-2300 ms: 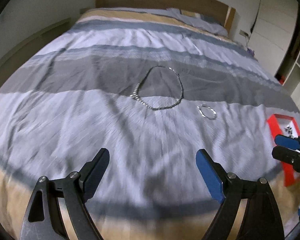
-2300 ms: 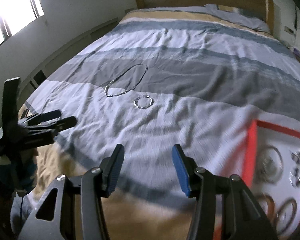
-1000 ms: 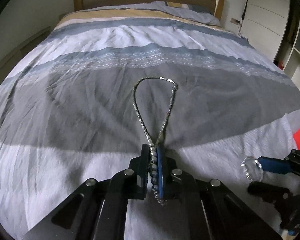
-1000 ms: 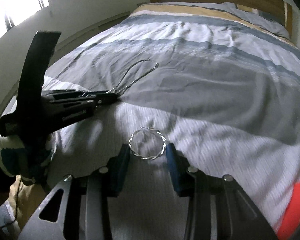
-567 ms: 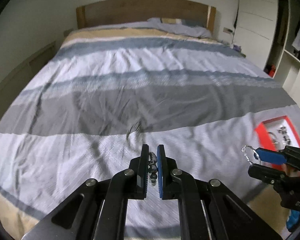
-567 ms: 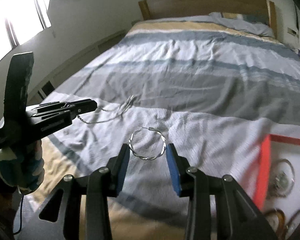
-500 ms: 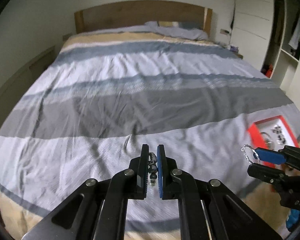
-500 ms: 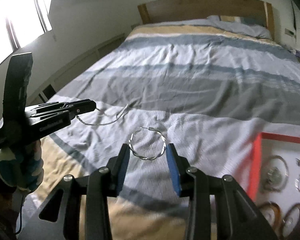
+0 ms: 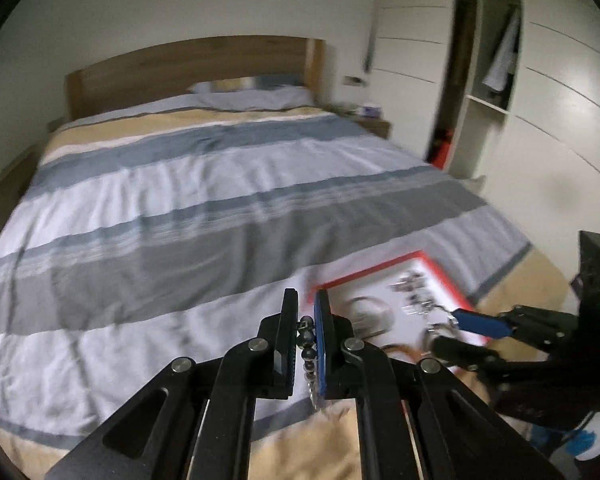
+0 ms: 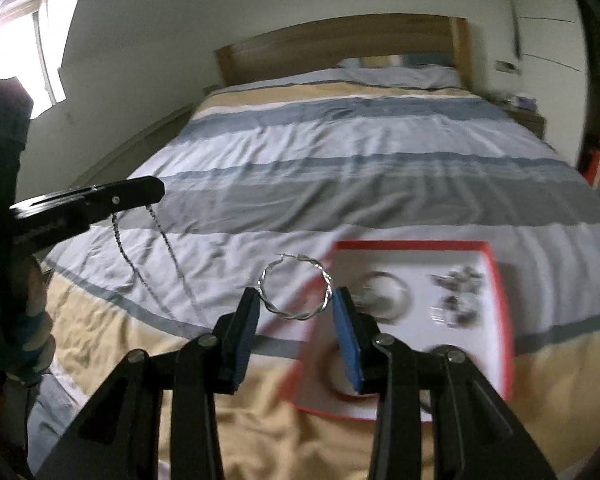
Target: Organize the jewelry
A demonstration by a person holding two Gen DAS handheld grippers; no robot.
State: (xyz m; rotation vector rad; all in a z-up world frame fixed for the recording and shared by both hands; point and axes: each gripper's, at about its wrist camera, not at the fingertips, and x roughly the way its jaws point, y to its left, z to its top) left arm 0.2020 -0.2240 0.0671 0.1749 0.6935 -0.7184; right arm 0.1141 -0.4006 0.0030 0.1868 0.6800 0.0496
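both loose pieces already lifted off the bed point(image 9: 172, 200), neither put away yet. left gripper point(image 9: 306, 322) clenched on the necklace point(image 10: 156, 240), fingers point(image 9: 289, 312) pinching the beaded end, the rest of the chain dangling in two strands above the quilt near the foot edge of the bed. right gripper point(image 10: 296, 304) grasping the twisted hoop point(image 10: 296, 294) across its width, fingers point(image 10: 247, 316) pressed on either side of the ring, held clear of the bedding and pointing toward the red-rimmed tray point(image 10: 496, 280).

tray lying on the quilt near the foot-end corner on the wardrobe side, already carrying several pieces: a ring-shaped one, a small cluster of sparkly bits toward its far edge, and what look like brownish bangles at its near edge (too blurred to name with any confidence). nothing else loose seen on the visible stretch of quilt.

so, judged from this: gathering finished, sorting into the tray still to come. remaining work likely two placements, hoop first since closest to the tray, then the necklace, which will need laying down with care to avoid tangling over the pieces already there. roughly past the midpoint, with the fiddly part ahead.
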